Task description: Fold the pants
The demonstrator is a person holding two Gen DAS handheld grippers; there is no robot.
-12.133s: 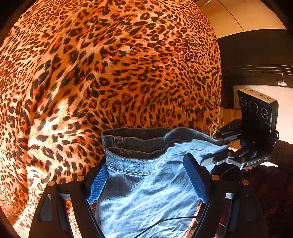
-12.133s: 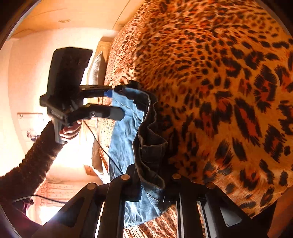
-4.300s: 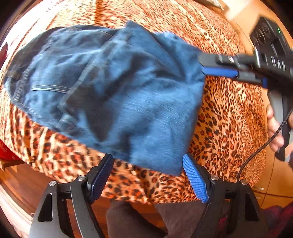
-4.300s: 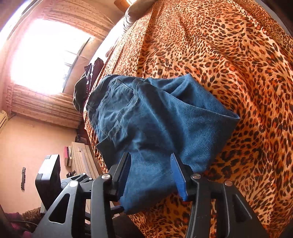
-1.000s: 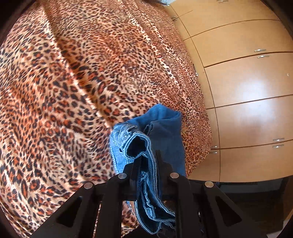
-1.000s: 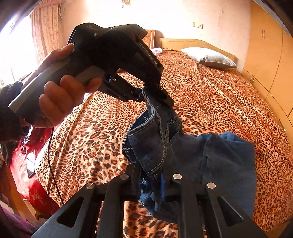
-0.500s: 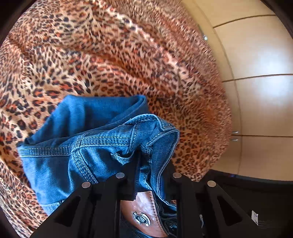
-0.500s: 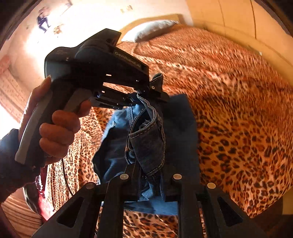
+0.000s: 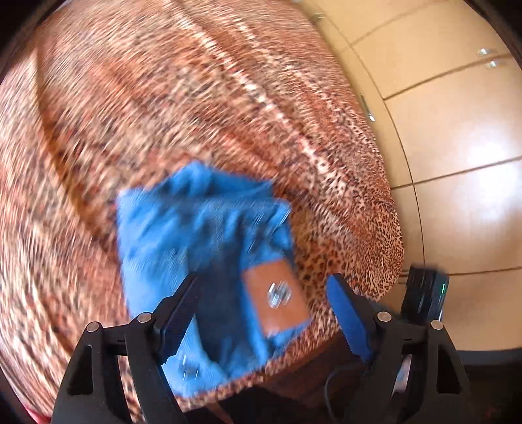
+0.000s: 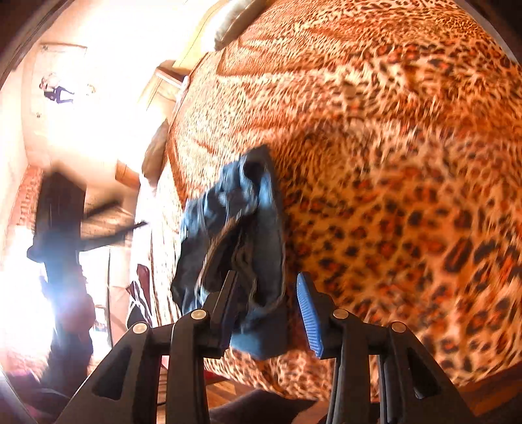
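Note:
The blue jeans (image 9: 195,234) lie folded in a thick bundle on the leopard-print bedspread (image 9: 163,98), close to the bed's near corner, with the brown leather waist patch (image 9: 277,296) facing up. My left gripper (image 9: 262,303) hovers over the bundle. Its jaws are opening wide and the pads are clear of the cloth. In the right wrist view the jeans (image 10: 228,221) show as a rumpled heap. My right gripper (image 10: 267,300) has opening jaws too. The denim edge sits between them, loose against the left finger, with a gap to the blue right pad (image 10: 308,310).
Wooden wardrobe doors (image 9: 456,163) stand just beyond the bed's right side. The right gripper's black housing (image 9: 424,293) hangs off the bed corner. Wooden floor (image 10: 235,388) lies below the bed edge. A pillow (image 10: 228,19) rests at the far end. Both views are motion-blurred.
Both grippers held the waistband shut in the air. The jeans have come down onto the bedspread, both pairs of jaws have opened off the cloth, and the right wrist has rolled.

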